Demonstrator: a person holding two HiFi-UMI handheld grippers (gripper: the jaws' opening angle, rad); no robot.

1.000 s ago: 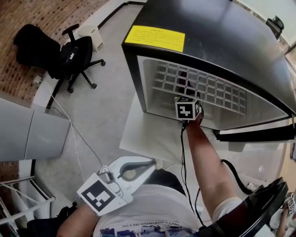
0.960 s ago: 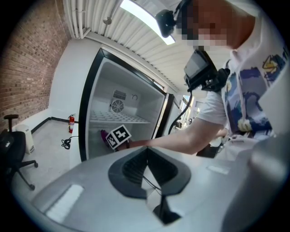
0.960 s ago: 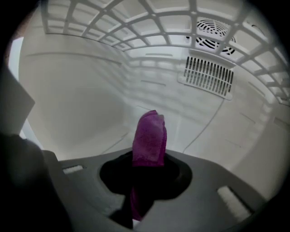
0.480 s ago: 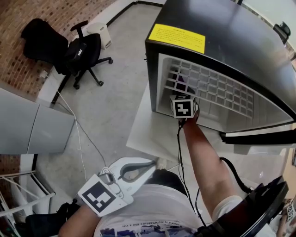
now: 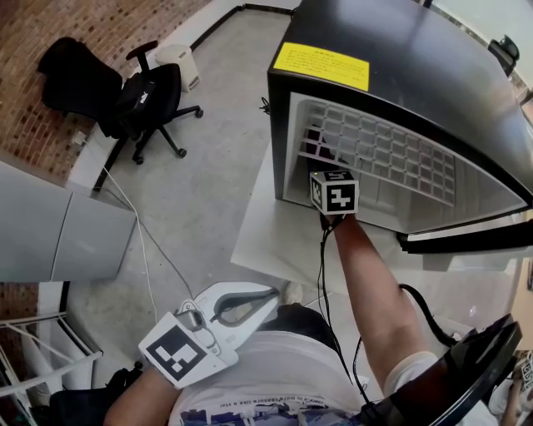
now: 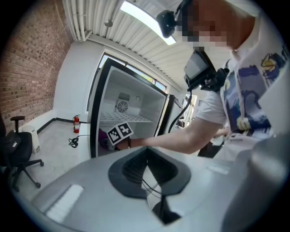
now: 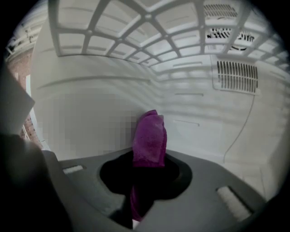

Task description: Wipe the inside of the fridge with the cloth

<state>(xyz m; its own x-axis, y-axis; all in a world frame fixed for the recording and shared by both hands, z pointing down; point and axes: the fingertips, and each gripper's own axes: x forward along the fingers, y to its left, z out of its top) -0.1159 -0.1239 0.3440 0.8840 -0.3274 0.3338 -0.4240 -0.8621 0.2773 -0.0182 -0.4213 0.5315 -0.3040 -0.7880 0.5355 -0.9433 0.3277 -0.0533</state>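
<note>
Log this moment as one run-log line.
phase: wiping inside fridge | right gripper: shut on purple cloth, inside fridge | left gripper: shut, empty, near torso

an office-like workroom; swivel chair [image 5: 148,93] by a brick wall [image 5: 79,21], bare concrete floor [image 5: 208,170], a fire extinguisher [image 6: 76,123].

— Where did your 3 cameras sit?
— The head view looked steeply down on the fridge [image 5: 400,75] top. My left gripper [image 5: 273,295] view, low by my waist, faced the open fridge from well back. My right gripper [image 7: 147,158] view sat inside, near the back wall [image 7: 195,113], the cloth [image 7: 148,136] just before the lens.
— Any overlap?
— The wire shelf [image 5: 375,154] showed in all 3.
</note>
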